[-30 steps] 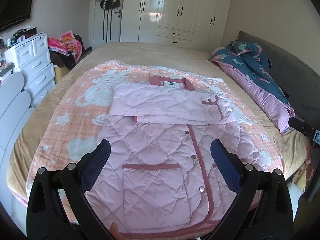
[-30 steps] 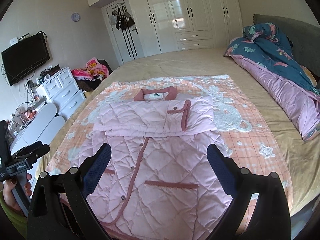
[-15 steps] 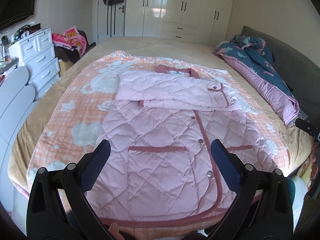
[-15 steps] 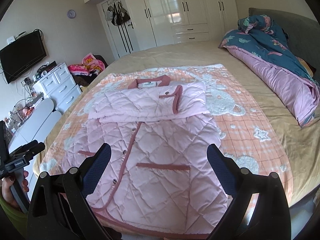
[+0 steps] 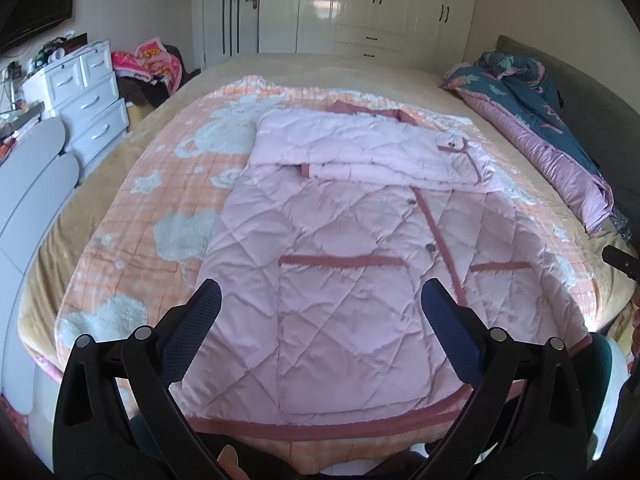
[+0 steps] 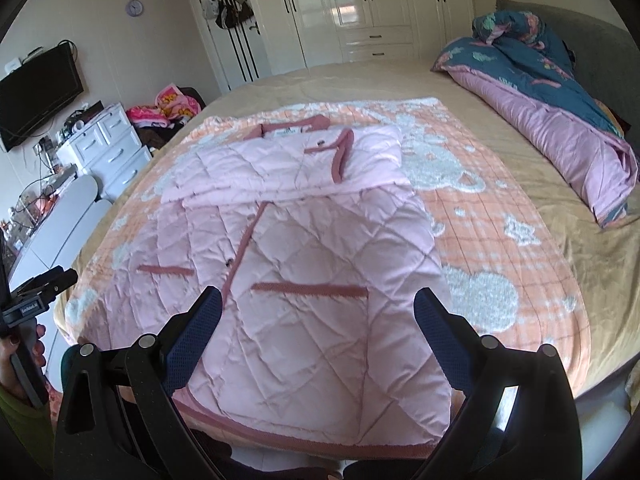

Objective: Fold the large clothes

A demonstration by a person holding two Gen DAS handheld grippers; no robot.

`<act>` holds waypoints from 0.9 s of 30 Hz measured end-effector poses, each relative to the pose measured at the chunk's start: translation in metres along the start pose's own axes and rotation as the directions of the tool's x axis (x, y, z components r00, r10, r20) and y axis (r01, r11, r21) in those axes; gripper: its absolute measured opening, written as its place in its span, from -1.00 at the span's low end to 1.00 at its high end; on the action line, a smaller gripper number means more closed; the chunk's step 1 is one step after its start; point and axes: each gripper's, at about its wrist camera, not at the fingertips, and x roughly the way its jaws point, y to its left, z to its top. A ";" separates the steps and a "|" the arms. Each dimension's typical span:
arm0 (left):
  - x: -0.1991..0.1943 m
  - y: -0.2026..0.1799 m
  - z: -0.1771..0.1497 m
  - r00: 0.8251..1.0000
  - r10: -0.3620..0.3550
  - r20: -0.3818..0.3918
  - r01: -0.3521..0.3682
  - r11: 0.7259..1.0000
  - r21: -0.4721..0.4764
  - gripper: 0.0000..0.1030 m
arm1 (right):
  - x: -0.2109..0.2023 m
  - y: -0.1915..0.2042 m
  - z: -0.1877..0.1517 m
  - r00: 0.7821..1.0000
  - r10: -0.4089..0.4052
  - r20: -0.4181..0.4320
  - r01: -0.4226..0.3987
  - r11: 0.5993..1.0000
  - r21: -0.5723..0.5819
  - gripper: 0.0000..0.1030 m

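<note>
I see both tools held above the near edge of the bed (image 6: 520, 92). The left tool (image 5: 320, 312) has its fingers spread wide with nothing between them, and so does the right tool (image 6: 316, 308). The pink quilted coat (image 5: 360, 248) lies flat on the orange blanket (image 6: 500, 208), sleeves folded across its chest, its hem at the near edge.

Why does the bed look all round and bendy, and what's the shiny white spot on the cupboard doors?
Both wrist views use fisheye lenses, so the bed bulges and corners go black. The shiny spot is window light glaring off the glossy wardrobe, also visible in the left view. The pink quilted coat looks slightly blurred in the right view.
</note>
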 end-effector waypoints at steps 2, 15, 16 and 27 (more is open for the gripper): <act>0.003 0.002 -0.003 1.000 0.008 -0.008 -0.008 1.000 0.001 0.82 | 0.004 -0.003 -0.005 1.000 -0.005 -0.011 0.005 1.000 0.003 0.86; 0.024 0.042 -0.022 0.996 0.044 -0.072 -0.049 0.997 -0.057 0.82 | 0.020 -0.042 -0.033 0.996 -0.060 -0.060 0.064 0.996 0.065 0.86; 0.025 0.045 -0.023 0.996 0.049 -0.078 -0.054 0.997 -0.061 0.82 | 0.021 -0.045 -0.035 0.996 -0.062 -0.064 0.066 0.995 0.069 0.86; 0.035 0.086 -0.046 0.988 0.069 -0.139 -0.085 0.990 -0.113 0.82 | 0.026 -0.070 -0.052 0.990 -0.084 -0.112 0.096 0.990 0.107 0.86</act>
